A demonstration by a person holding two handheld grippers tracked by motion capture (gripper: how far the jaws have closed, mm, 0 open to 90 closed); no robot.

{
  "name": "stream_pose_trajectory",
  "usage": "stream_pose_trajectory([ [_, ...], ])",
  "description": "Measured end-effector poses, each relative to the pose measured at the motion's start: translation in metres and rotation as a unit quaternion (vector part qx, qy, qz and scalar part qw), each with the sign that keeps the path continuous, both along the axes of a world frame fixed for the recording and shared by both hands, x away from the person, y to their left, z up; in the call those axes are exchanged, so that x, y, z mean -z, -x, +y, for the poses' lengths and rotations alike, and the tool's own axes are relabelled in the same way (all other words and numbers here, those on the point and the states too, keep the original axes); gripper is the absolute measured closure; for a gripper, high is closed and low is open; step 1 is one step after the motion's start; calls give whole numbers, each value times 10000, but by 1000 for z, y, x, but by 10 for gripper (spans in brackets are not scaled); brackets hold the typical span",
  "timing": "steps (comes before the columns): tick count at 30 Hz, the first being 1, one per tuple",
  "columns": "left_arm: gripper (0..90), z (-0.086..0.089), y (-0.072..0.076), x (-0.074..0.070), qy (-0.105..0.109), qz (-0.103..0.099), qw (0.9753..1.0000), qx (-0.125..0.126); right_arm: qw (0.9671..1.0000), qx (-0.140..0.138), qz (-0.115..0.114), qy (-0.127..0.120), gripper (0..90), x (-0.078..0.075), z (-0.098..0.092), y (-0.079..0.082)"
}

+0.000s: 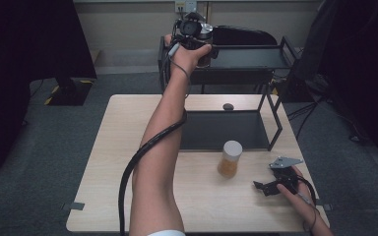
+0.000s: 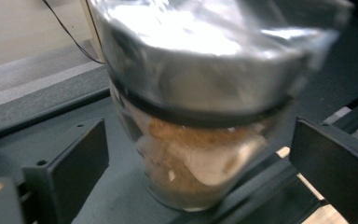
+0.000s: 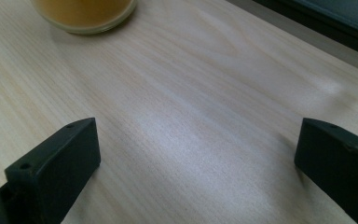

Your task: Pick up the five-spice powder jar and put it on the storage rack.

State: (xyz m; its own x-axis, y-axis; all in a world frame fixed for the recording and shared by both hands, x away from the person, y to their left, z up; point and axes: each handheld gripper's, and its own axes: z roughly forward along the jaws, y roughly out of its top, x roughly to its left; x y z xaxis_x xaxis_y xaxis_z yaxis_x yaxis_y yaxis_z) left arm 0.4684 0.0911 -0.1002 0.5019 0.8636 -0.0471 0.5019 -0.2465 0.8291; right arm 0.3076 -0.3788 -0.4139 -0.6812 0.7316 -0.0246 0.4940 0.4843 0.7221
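A clear jar (image 2: 200,116) with a silver lid and brown contents stands on the dark top shelf (image 1: 248,58) of a black rack. My left gripper (image 2: 200,154) is open around it, one jaw on each side with a gap to the glass. In the high view the left gripper (image 1: 193,34) is held up at that shelf on an outstretched arm, beside the jar (image 1: 204,38). A second jar (image 1: 230,159) with a white lid and orange contents stands on the wooden table (image 1: 118,162). My right gripper (image 1: 268,186) lies open on the table to its right; its jaws (image 3: 196,154) hold nothing, with the orange jar (image 3: 86,14) ahead.
The rack's lower shelf (image 1: 221,130) sits on the back of the table. A small dark object (image 1: 228,106) lies on the table behind it. A thick cable (image 1: 128,172) trails along the left forearm. Dark floor surrounds the table.
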Motion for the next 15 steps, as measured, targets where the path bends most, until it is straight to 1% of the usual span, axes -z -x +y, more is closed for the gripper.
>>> stream_pose_trajectory([
  [2, 32, 0, 5, 1, -37, -44, 10000, -7, 10000, 11, -2, -1, 0, 0, 0, 0],
  [4, 31, 1, 9, 3, -3, -55, 10000, -10, 10000, 13, -1, -1, 0, 0, 0, 1],
  [5, 31, 2, 12, 5, 50, -54, 10000, -20, 10000, 12, -3, -2, 0, 0, 0, 1],
  [9, 24, 2, 20, 6, 75, -93, 9999, -21, 10000, 26, 7, -1, 0, 0, 0, 1],
  [11, 16, 3, 25, 7, 95, -140, 9999, -6, 10000, 30, 9, 2, 0, 0, 0, 2],
  [12, 13, 2, 26, 7, 78, -141, 9999, -2, 10000, 28, 8, 3, 0, 0, 0, 2],
  [15, 13, 5, 31, 11, 142, -130, 9998, 77, 10000, 30, 7, 3, 0, 0, 0, 2],
])
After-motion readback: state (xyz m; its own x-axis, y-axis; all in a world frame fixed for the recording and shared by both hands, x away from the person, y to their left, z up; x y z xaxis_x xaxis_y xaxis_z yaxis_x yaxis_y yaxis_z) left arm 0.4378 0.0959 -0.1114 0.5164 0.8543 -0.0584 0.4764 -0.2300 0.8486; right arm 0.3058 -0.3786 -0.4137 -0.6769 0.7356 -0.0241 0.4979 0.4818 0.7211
